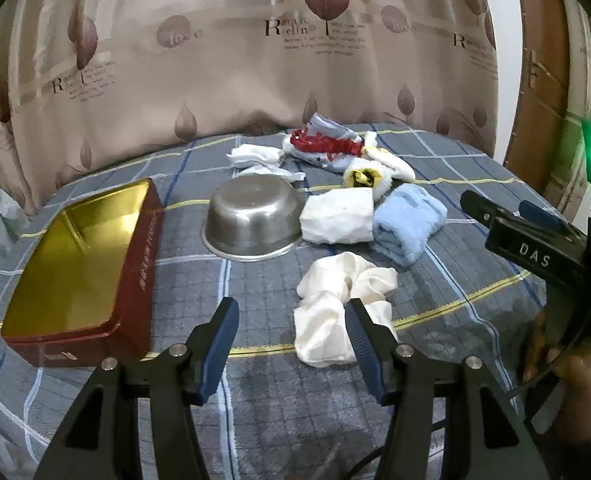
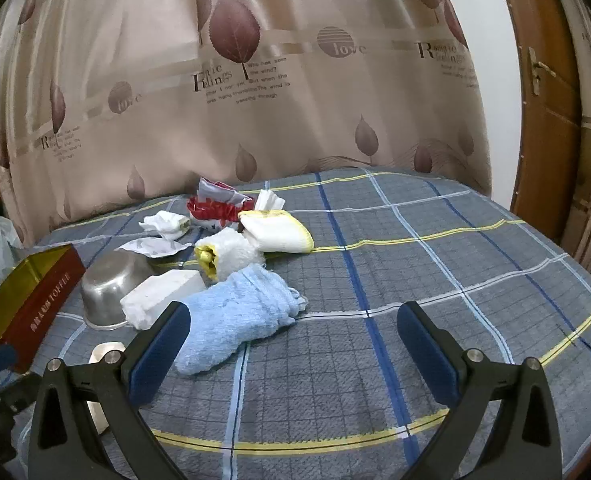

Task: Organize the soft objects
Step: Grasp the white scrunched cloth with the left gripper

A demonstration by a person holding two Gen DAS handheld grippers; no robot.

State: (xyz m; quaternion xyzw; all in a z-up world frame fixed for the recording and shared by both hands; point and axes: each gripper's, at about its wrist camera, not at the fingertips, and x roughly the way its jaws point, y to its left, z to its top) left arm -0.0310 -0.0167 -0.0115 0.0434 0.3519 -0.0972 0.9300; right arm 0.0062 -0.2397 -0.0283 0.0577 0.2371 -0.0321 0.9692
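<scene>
Jaws of left gripper [image 1: 291,354] apart, cream scrunchie [image 1: 341,306] just right.

Box [image 1: 79,264] sits far left on the bed [image 1: 255,380], bowl [image 1: 253,222] right of it, then folded cloth [image 1: 337,216] & towel [image 1: 409,222]. Scrunchie [image 1: 341,304] in front, sock pile [image 1: 327,150] behind.

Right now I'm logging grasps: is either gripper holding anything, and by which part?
Nothing is held. The left gripper is open above the blanket near the cream scrunchie; the right gripper is open beside the blue towel.
</scene>
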